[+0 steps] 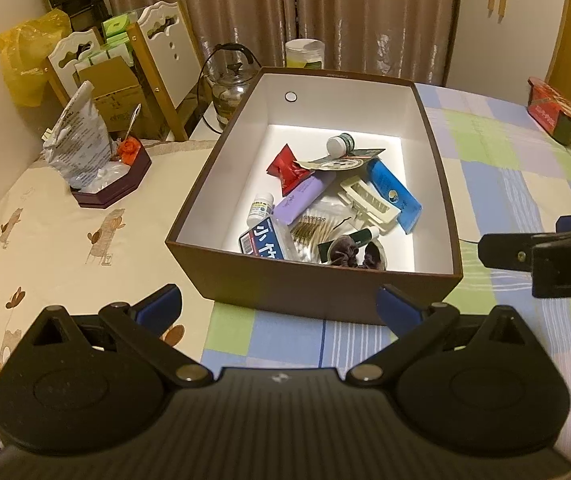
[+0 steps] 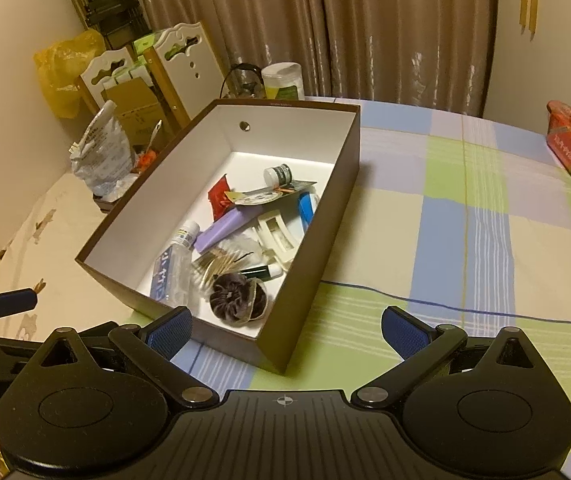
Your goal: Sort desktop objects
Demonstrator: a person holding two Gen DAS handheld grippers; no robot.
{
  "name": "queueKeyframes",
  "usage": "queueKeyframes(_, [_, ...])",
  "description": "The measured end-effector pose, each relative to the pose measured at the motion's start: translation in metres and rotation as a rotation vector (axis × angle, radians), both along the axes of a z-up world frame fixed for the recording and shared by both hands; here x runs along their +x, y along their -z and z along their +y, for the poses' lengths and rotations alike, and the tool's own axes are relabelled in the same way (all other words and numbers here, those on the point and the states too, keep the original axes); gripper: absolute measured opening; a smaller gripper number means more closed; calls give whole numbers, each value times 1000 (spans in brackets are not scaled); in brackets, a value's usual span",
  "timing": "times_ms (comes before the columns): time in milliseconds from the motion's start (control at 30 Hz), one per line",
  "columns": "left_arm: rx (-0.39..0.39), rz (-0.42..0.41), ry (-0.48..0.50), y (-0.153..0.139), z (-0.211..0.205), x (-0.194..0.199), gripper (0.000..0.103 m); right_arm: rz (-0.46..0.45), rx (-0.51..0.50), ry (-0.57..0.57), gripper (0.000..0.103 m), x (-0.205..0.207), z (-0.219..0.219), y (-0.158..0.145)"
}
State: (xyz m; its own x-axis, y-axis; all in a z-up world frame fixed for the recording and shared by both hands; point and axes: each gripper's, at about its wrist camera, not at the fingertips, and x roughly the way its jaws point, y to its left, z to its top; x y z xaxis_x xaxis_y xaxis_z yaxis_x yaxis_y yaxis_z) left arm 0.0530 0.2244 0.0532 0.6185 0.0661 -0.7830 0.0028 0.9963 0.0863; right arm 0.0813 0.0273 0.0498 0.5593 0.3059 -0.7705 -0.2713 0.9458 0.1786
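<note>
A brown box with a white inside (image 1: 309, 284) (image 2: 325, 216) stands on the table. It holds several small items: a red packet (image 1: 287, 168), a purple case (image 1: 303, 198), a white hair clip (image 1: 367, 200), a blue tube (image 1: 395, 196), small bottles, cotton swabs (image 1: 313, 232) and a dark scrunchie (image 2: 237, 294). My left gripper (image 1: 279, 306) is open and empty just before the box's near wall. My right gripper (image 2: 285, 332) is open and empty at the box's near right corner. The right gripper also shows at the right edge of the left wrist view (image 1: 541, 248).
A checked cloth (image 2: 465, 240) covers the right of the table, a cream bear-print cloth (image 1: 45, 248) the left. A dark hexagonal tray with a crumpled bag (image 1: 85, 148) sits at the left. A red packaged bowl (image 1: 557, 108) lies far right. Chairs, a kettle and a jar stand behind.
</note>
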Motion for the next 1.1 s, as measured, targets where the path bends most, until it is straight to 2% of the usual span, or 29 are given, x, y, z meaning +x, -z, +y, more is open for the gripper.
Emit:
queueKeyframes(500, [-11, 5, 181, 7, 44, 3, 102, 38, -34, 195, 103, -28, 46, -2])
queueKeyframes(1100, [-9, -20, 203, 5, 73, 5, 102, 42, -61, 225, 103, -30, 77, 2])
